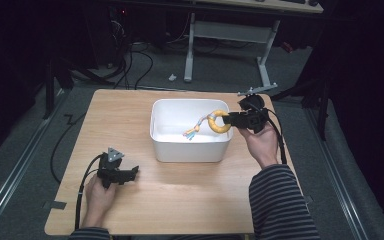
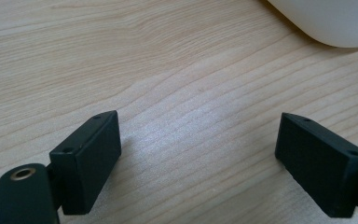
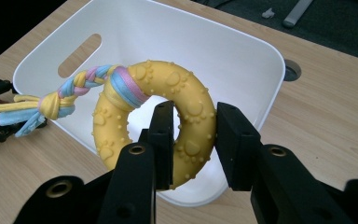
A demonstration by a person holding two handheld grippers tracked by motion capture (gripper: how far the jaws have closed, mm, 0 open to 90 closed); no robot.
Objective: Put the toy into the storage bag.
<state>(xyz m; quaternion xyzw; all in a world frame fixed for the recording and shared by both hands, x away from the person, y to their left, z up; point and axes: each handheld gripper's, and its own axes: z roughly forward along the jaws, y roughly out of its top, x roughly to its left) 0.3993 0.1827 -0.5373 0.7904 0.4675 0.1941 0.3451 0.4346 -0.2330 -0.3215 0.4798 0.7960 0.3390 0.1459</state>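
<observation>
Right claw (image 3: 195, 140) clamped on yellow ring toy (image 3: 186, 116) above white bin (image 3: 242, 51), paw prints visible close-up, left claw (image 2: 198, 163) wide open, empty

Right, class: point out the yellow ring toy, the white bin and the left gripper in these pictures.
yellow ring toy (image 3: 193, 109): right gripper view, on the ring's bumpy band above the jaws.
white bin (image 1: 190, 150): high view, on its near outer wall.
left gripper (image 1: 133, 172): high view, midway between its fingertips.
</observation>
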